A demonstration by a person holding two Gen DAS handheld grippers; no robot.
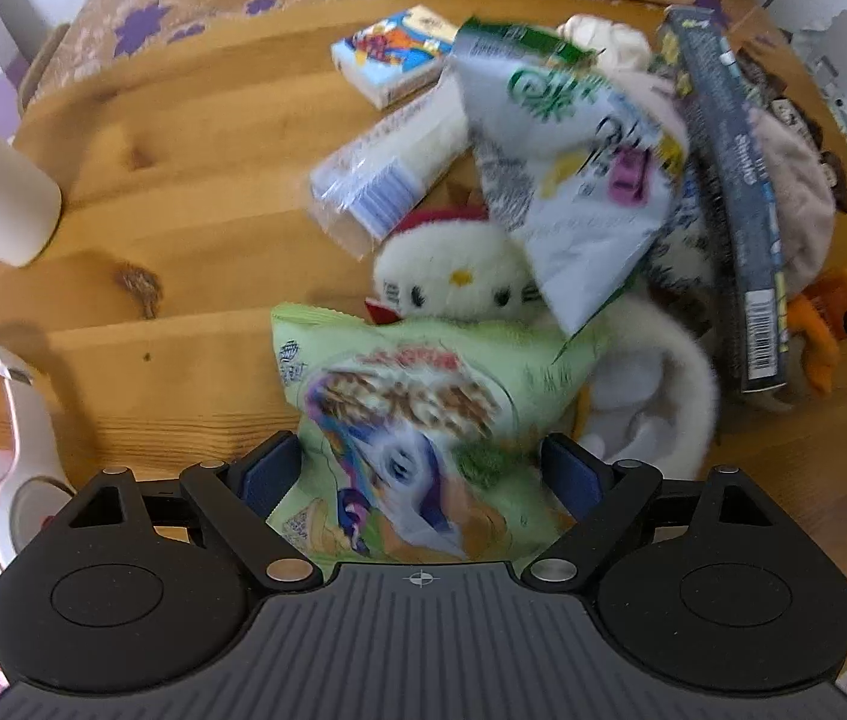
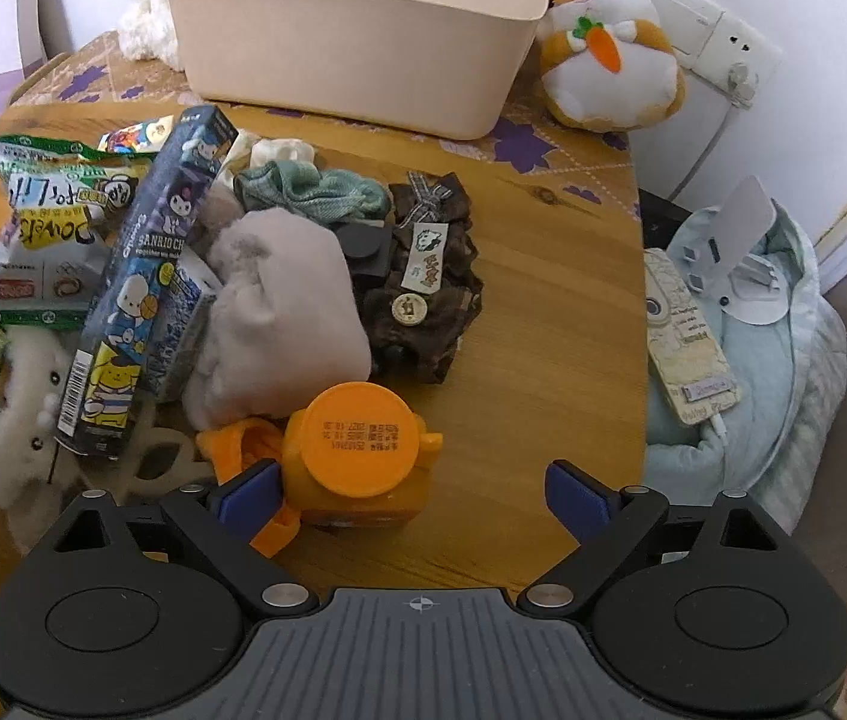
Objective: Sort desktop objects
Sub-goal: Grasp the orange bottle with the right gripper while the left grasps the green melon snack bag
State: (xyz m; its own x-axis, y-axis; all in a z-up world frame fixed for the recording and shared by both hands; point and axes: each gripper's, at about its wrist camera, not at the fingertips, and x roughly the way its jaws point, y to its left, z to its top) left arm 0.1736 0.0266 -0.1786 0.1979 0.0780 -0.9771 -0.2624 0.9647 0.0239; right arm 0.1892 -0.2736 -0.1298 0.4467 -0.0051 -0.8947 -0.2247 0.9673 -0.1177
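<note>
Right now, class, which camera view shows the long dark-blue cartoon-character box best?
The right wrist view: the long dark-blue cartoon-character box shows its whole printed front, characters and barcode readable. The left wrist view catches it blurred, mostly edge-on, at the pile's far right.

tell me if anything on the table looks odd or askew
The long dark character box lies propped at a slant across the heap of plush and snack bags instead of flat on the table. Nothing looks spilled or broken.
</note>
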